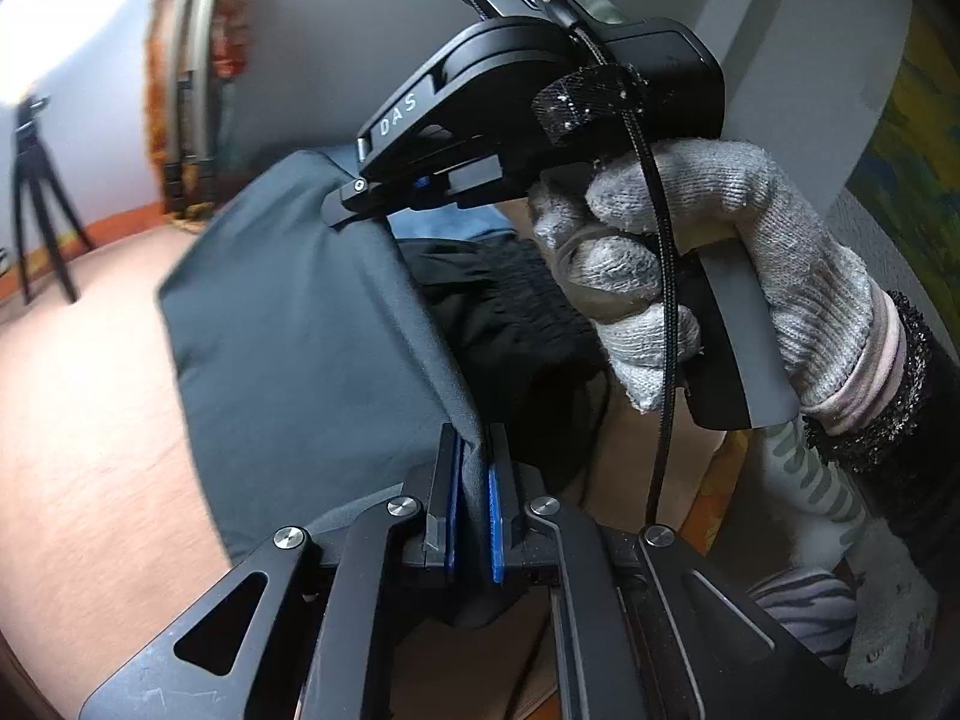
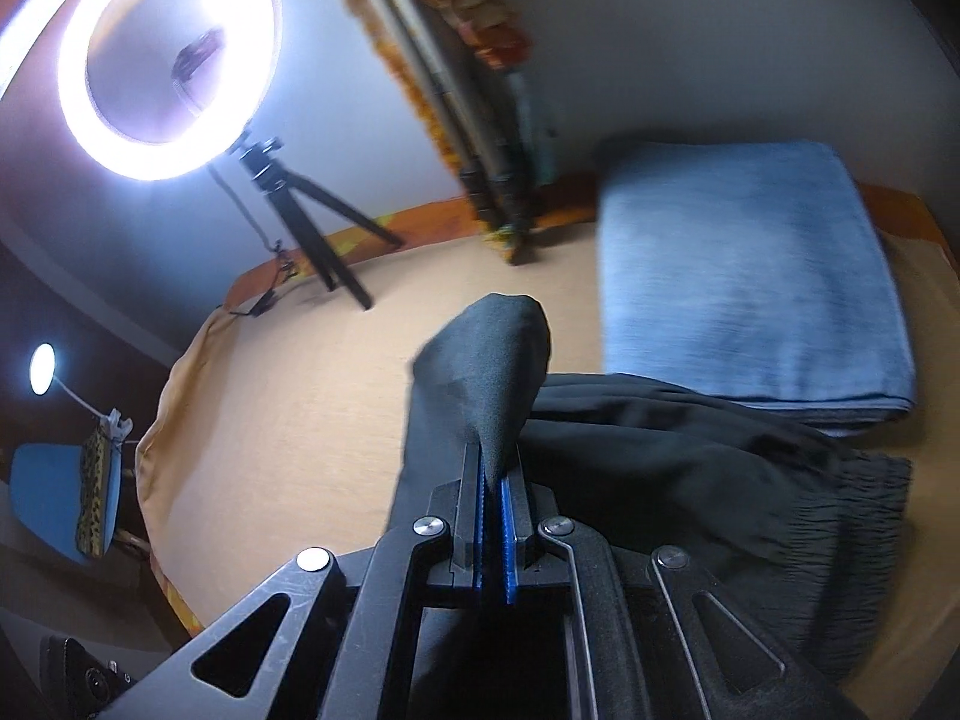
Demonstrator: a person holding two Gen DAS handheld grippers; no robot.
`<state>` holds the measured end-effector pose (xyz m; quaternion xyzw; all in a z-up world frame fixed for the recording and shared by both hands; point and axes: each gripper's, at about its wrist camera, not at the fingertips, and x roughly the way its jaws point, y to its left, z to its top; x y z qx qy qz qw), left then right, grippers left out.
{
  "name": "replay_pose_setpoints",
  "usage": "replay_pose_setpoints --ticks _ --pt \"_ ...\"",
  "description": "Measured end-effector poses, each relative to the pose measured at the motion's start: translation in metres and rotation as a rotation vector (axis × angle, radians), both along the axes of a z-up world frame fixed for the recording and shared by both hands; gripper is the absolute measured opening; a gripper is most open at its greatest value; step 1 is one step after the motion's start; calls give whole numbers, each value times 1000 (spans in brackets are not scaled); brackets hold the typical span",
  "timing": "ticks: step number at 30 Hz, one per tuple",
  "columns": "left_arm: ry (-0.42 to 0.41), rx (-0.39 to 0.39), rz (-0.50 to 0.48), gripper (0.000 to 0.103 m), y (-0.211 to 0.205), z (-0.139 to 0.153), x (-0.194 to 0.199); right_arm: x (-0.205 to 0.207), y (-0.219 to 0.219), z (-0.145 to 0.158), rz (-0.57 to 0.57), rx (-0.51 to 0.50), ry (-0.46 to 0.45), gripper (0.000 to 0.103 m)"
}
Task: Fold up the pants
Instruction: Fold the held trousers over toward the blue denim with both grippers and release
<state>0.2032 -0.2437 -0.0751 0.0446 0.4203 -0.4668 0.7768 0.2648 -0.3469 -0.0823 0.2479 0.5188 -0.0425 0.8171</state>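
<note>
Both jaws are closed on cloth. The left hand-held gripper (image 1: 471,480), bottom centre of its view, pinches an edge of the dark pants (image 1: 288,324); the fabric hangs as a taut sheet up to the right hand-held gripper (image 1: 354,207) at upper centre, held by a gloved hand (image 1: 720,276).

In the right wrist view that gripper (image 2: 495,474) clamps a peak of the same fabric. The rest of the pants (image 2: 720,468) is heaped on the counter (image 2: 288,372) at lower right, touching the folded blue cloth (image 2: 750,276).

Looks like the lift-and-carry of a fold. To do it well:
- keep both grips closed
- keep the held edge taut and level
- lay it square over the heap
- stay clear of the blue stack and ring light (image 2: 168,60)
</note>
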Motion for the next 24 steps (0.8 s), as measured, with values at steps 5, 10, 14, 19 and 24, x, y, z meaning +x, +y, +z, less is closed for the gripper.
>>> replay_pose_setpoints --ticks 5,10,14,19,24 --pt "7 19 -55 6 -37 -5 -6 -18 -34 -4 -38 8 -2 2" --pt "25 33 -100 6 -69 -14 -10 -39 -66 -13 -70 13 6 2" --pt "35 50 -130 6 -92 -23 -16 -53 -85 -24 -76 15 18 2" --pt "46 57 -154 6 -107 -31 -19 -68 -103 -32 -99 35 16 2" --pt "54 52 -160 6 -117 -36 -15 -75 -114 -35 -108 26 21 2"
